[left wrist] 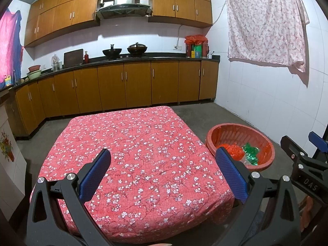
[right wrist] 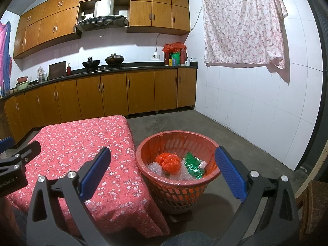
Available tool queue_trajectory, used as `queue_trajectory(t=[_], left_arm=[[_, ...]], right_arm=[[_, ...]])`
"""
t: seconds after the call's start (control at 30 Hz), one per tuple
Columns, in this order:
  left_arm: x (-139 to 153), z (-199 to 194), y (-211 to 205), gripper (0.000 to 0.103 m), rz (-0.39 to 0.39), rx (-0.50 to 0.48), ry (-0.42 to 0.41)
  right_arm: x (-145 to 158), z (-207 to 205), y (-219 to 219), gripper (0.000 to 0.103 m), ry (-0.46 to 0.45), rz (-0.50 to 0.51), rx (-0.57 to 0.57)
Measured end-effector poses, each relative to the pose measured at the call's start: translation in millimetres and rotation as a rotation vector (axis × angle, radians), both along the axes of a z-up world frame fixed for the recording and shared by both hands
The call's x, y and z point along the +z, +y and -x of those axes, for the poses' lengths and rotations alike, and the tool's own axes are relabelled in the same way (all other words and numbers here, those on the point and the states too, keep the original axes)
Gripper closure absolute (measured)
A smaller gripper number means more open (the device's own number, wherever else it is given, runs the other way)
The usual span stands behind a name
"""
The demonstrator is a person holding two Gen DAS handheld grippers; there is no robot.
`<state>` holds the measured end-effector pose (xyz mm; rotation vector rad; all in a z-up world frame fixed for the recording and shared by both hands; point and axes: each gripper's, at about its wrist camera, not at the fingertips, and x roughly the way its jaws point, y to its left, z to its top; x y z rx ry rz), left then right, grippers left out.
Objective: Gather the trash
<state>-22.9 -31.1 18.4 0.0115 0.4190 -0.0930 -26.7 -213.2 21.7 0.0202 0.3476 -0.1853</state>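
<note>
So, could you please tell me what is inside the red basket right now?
The red basket holds a crumpled orange bag, green wrapping and clear plastic. Anything beneath that pile is covered and cannot be seen.

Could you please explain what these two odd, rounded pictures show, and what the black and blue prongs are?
No robot here: a person holds a hand-held gripper in each hand, each carrying a wide-angle camera looking along its blue-padded jaws. One picture is from the left gripper, the other from the right gripper. Both stand wide open and hold nothing. Ahead is a table under a red flowered cloth, with nothing on it that I can see. Beside it on the floor stands a red basket already holding crumpled orange, green and clear plastic.
</note>
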Motion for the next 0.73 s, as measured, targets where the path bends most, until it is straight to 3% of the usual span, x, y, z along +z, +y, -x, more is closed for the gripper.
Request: queue_trajectory(t=[0.73], left_arm=[[-2.2,-1.0,5.5,0.002,0.003,-0.002,0.008]], right_arm=[[0.3,-0.1,0.0,0.004,0.002,-0.001,0.000]])
